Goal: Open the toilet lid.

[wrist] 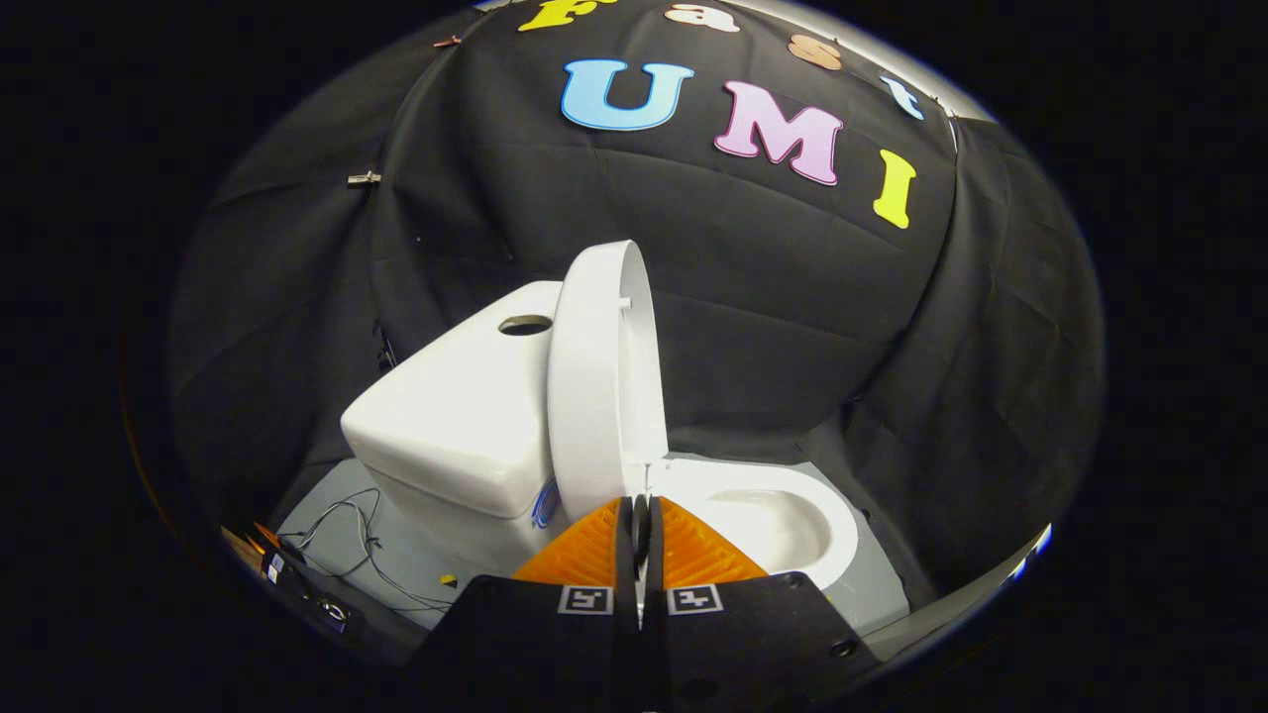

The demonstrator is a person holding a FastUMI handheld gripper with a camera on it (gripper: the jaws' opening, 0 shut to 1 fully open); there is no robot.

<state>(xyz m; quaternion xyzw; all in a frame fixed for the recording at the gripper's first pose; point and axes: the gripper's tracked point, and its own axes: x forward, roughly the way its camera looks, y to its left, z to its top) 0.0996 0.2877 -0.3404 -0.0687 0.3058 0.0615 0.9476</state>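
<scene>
Nearest is the hand-held gripper, its two orange ribbed fingers pressed together with barely a slit between them and nothing held; each black finger base carries a square marker. Just ahead of the tips, at 12 o'clock, the white lid stands raised, nearly upright and seen almost edge-on, its smooth outer face toward 9 o'clock and its hollow underside toward 3 o'clock. A small peg juts from the inner rim near the top. Its lower edge meets the hinge right above the fingertips; whether the tips touch it I cannot tell.

Behind the lid, at 10 o'clock from the fingers, sits the glossy white tank, with a round hole in its top. At 2 o'clock from the tips the bowl lies uncovered, white and oval, its rim smooth.

Thin wires trail over the grey floor at 9 o'clock, near a small yellow scrap. Black cloth hangs behind everything.
</scene>
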